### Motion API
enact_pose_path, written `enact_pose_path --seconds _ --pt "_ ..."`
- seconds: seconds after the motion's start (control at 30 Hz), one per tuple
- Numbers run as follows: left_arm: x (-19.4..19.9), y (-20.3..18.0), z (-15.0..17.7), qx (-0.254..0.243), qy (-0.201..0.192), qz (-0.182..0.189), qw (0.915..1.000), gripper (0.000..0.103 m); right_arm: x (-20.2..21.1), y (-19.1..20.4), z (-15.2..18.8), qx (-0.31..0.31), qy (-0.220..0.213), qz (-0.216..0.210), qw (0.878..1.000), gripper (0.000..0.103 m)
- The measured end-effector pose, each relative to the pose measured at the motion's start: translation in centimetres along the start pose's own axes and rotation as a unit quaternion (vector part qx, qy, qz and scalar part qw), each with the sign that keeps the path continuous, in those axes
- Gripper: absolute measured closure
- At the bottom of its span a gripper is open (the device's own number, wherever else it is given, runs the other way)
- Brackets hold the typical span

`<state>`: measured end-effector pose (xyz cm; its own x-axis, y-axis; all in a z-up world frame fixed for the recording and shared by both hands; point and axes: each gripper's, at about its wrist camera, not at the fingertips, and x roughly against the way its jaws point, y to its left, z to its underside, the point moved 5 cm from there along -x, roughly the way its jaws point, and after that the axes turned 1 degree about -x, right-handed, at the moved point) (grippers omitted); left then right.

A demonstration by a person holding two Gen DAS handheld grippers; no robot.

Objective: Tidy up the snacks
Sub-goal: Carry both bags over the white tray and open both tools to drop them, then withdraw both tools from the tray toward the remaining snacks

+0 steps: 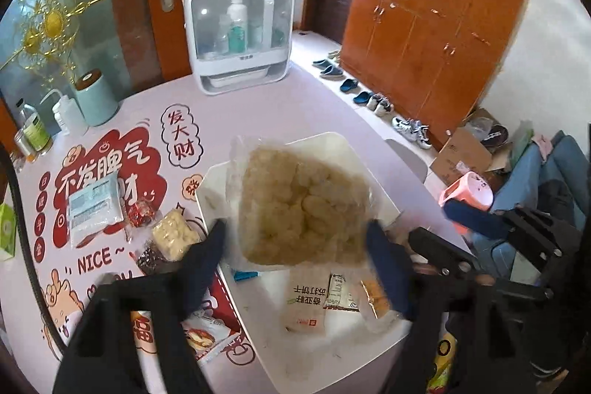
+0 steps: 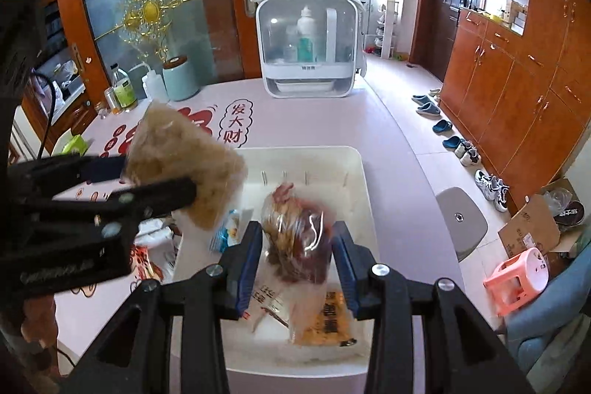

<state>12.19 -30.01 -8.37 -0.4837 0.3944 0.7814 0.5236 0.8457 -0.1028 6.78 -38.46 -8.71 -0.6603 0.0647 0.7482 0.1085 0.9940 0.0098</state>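
Black-framed and blue-padded, the left gripper fills the bottom of its own view, pointing steeply down over the white bin. Its jaws stand wide, and the pale puffed-snack bag sits in the gap. The left finger stands visibly clear of the bag's edge, so the grip reads as let go, with the bag over the bin so that it lands inside. The bag is clear plastic, square and stuffed with lumpy cream-coloured pieces, and it is blurred. Below it, a white cracker packet and an orange packet already lie on the bin floor. Left of the bin, a white-and-blue packet, a red wrapped sweet and a small pale pack remain on the printed table mat, seemingly still to be sorted.

From the right wrist, the right gripper also aims down into the bin. Its pads are drawn close on either side of a reddish-brown snack bag, which fills the gap and touches both, so it appears clasped. The bag is upright above the bin floor, presumably on its way to join the others. It is shiny clear film over dark red and brown contents, crumpled at the top. At the left of this view the other tool shows side-on, with the pale bag at its fingertips, above the bin's near-left corner.
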Motion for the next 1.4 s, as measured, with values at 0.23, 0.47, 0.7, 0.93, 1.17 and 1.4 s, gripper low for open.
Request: enact_pose_path --seconds 0.23,0.47,0.7,0.93,1.17,1.4 --pt "0.3 0.7 1.5 0.041 0.008 -0.009 0.9991 0.006 0.9 -1.6 0.2 0.020 -0.024 0.008 0.999 0.031" --pt "1.8 1.4 2.8 0.040 0.011 -0.042 0.9983 0.006 0.6 -1.6 0.7 0.020 -0.018 -0.017 0.999 0.031" --pt "3.1 0.7 3.4 0.028 0.009 -0.044 0.9986 0.006 0.8 -1.3 1.0 0.016 -0.017 -0.033 0.999 0.031" --pt "4.0 0.0 3.7 0.016 0.004 -0.044 0.9989 0.006 1.1 -0.9 1.3 0.018 -0.014 -0.042 0.999 0.031" --pt "5.2 0.4 4.0 0.013 -0.007 -0.061 0.9980 0.006 1.3 -0.4 1.6 0.021 -0.011 -0.047 0.999 0.031" --pt "6.1 1.4 4.8 0.020 -0.005 -0.070 0.9974 0.006 1.6 0.3 1.3 0.024 -0.013 -0.055 0.998 0.031"
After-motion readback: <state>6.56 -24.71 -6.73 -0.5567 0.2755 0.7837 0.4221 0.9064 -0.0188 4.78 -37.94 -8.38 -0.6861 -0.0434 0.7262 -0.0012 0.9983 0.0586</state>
